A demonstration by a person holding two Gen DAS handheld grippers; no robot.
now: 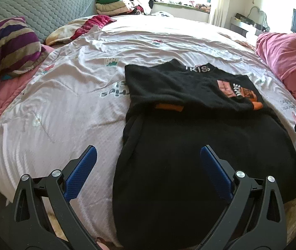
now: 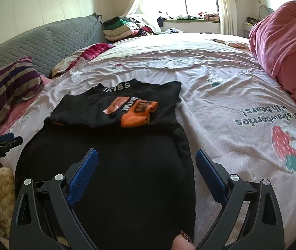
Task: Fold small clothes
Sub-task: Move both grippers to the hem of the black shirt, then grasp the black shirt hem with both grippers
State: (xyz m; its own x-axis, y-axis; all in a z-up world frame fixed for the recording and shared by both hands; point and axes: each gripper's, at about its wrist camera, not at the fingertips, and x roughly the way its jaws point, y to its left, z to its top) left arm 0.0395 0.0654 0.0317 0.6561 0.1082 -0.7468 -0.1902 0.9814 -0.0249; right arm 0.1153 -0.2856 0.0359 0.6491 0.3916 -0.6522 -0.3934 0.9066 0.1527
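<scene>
Both tools, left tool [image 1: 148, 156] and right tool [image 2: 147, 160], hover wide (empty) above the black garment [image 1: 200, 166].

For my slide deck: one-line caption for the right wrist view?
Open right gripper poised over a black top, sleeves folded in, on a strawberry-print quilt.

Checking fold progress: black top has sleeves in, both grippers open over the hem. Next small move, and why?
Probably lower both and pinch the near hem corners. The black top lies flat on the bedspread, its sleeves already folded across the chest, lower half unfolded. The left gripper and right gripper are open and hold nothing, each straddling a side edge.
</scene>
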